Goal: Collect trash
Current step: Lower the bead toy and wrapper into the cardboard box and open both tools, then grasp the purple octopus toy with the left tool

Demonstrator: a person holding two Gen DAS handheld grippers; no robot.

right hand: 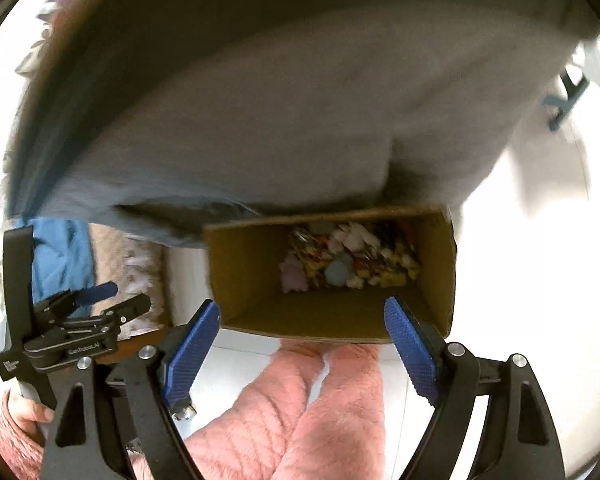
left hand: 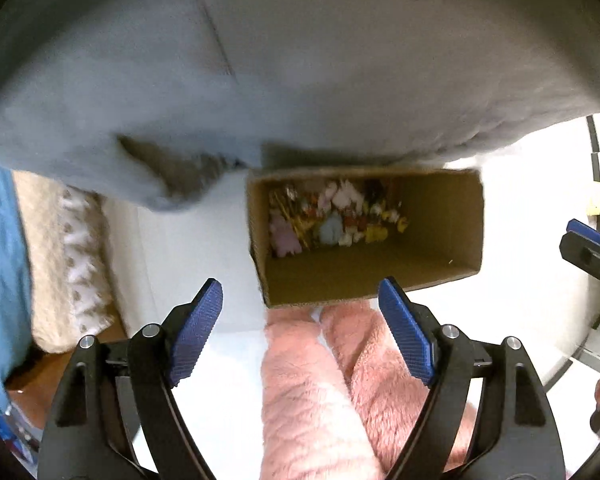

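An open brown cardboard box [left hand: 440,216] stands on the white floor below me; it also shows in the right wrist view [right hand: 244,272]. Small colourful scraps of trash [left hand: 332,216] lie in its bottom, seen too in the right wrist view [right hand: 348,256]. My left gripper [left hand: 300,328] is open and empty above the box's near edge. My right gripper [right hand: 300,348] is open and empty, also above the near edge. The left gripper [right hand: 96,304] shows at the right view's left side, and the right gripper [left hand: 588,248] at the left view's right edge.
A grey-blue fabric surface [left hand: 300,80] fills the upper half behind the box. The person's legs in fuzzy pink trousers [left hand: 320,392] stand in front of the box. Blue and beige textiles [left hand: 52,260] lie at the left. White floor [left hand: 188,248] surrounds the box.
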